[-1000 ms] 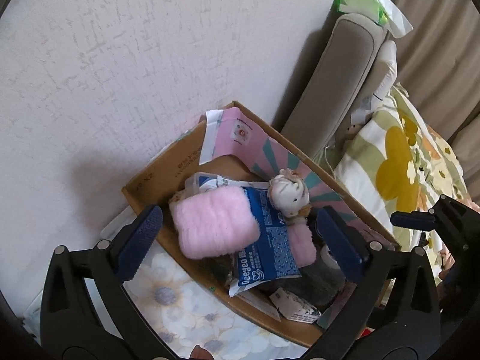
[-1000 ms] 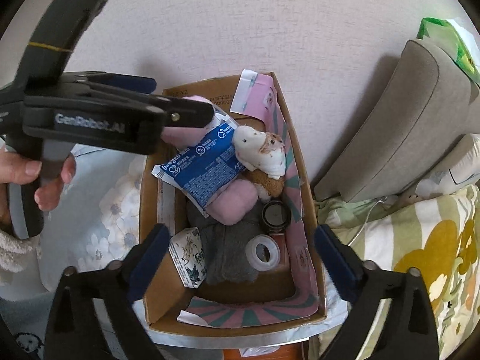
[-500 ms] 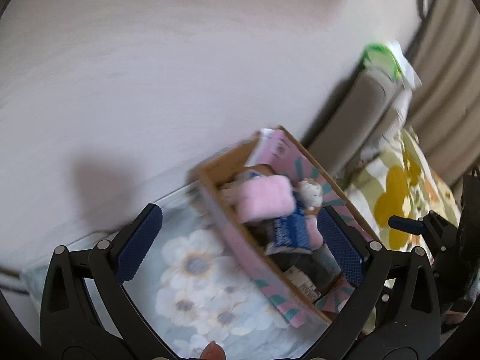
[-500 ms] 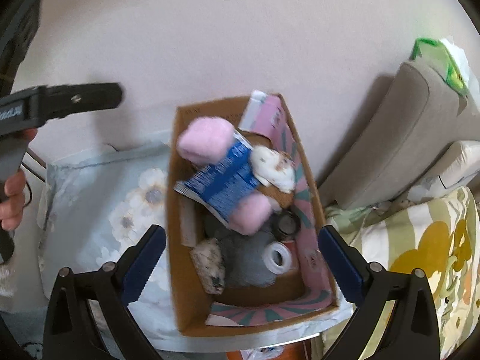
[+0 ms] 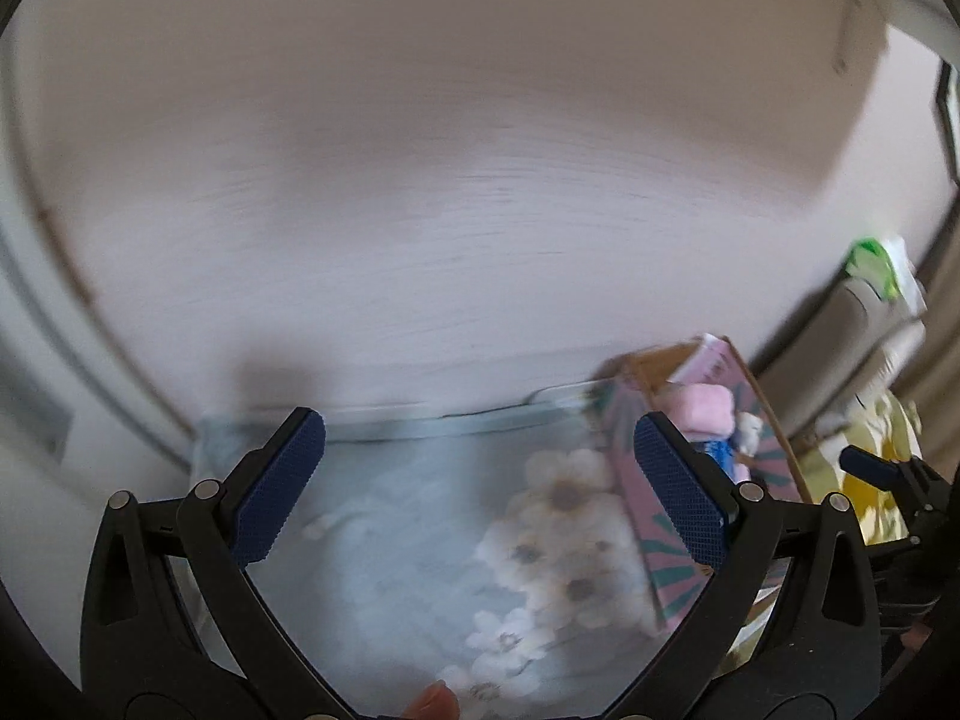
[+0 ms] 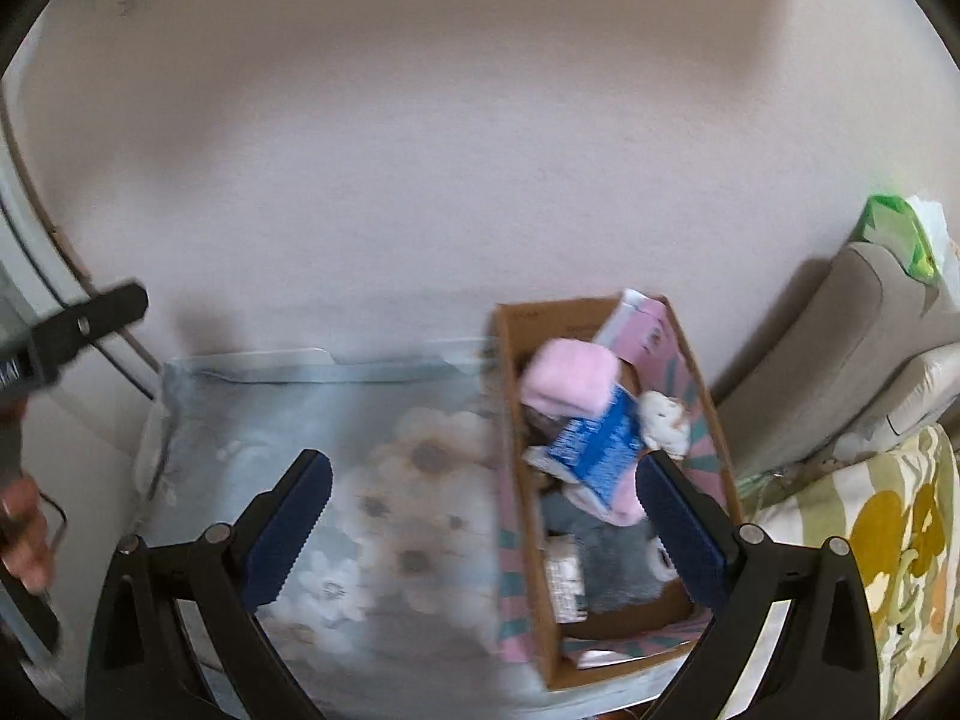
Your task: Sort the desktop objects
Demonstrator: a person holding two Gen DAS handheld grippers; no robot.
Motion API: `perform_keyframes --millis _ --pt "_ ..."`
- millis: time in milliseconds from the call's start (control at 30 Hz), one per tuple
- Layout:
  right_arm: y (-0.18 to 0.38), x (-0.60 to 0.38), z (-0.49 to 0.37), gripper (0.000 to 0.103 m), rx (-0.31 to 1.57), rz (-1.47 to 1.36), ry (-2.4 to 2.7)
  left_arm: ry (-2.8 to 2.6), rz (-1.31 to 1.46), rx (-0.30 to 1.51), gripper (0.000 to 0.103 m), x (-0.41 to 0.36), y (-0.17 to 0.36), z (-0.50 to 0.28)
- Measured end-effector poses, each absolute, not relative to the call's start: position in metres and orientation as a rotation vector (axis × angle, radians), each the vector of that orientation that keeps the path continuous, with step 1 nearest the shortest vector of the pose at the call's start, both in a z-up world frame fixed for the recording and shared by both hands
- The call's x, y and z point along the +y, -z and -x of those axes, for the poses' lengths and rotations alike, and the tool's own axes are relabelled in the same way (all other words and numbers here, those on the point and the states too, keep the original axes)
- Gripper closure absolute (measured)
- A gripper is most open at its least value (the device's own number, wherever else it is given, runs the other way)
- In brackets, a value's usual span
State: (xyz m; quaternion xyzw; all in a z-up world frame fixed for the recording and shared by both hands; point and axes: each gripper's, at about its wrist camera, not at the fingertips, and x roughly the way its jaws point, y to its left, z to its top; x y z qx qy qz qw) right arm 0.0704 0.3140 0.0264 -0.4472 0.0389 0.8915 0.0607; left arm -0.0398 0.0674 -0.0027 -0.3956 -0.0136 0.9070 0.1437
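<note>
**Both jaws wide and empty above the floral cloth**

Jaws of the left gripper and the right gripper stand spread apart with nothing between them, both hanging over the flower-printed cloth that covers the worktop. That cloth looks bare, as far as the blur allows.

Everything to be sorted sits in the cardboard box at the worktop's right edge, its far end against the wall. A pink fluffy roll lies on top at the far end, a blue packet slants beneath it, a small white plush toy rests beside the packet, and grey fabric fills the near end.

My guess is that the next pick comes from this pile. The roll is the easiest target: soft, uppermost, reachable from above. Squeezing it across its short side should hold it without dragging the packet along.

Box walls and the pink paper lining crowd any sideways approach. A grey cushion topped by a green pack and patterned bedding press close on the right.
</note>
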Motion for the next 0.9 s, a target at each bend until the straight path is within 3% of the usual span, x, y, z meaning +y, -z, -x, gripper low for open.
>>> perform_keyframes --millis 367,900 --pt "-0.011 0.283 -0.078 0.002 0.049 1.36 -2.698 -2.777 1.193 -0.148 0.0 0.022 0.019 -0.003" --pt "-0.007 0.282 -0.081 0.002 0.055 1.382 -2.686 -2.735 1.197 -0.027 0.0 0.036 0.028 -0.012"
